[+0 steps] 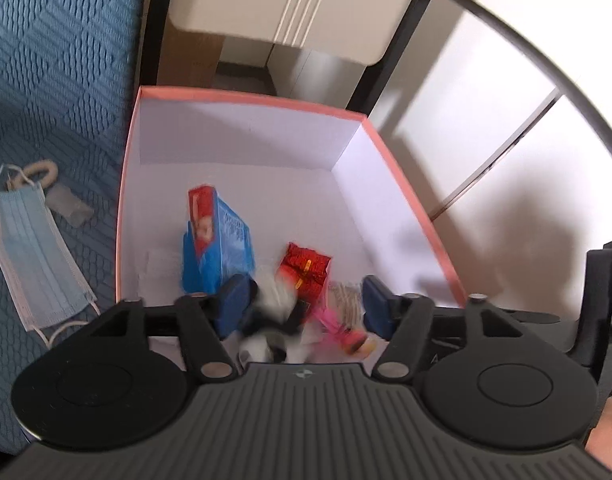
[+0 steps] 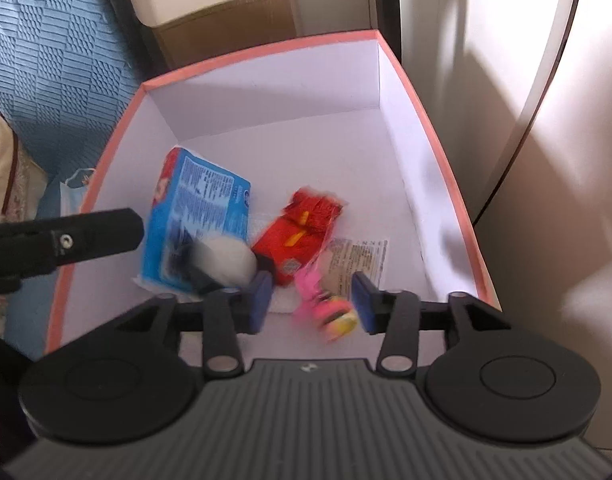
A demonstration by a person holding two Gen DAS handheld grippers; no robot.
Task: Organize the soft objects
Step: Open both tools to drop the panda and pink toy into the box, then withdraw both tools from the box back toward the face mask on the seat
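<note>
At far left in my left view a blue face mask (image 1: 38, 256) lies on the blue bedspread (image 1: 58, 80). Mid-frame, my left tongs (image 1: 302, 306) stand open over the pink-rimmed box (image 1: 242, 98), a blurred black-and-white soft toy (image 1: 272, 320) loose between them. My right tongs (image 2: 311, 300) gape beside a pink toy (image 2: 325, 308).
</note>
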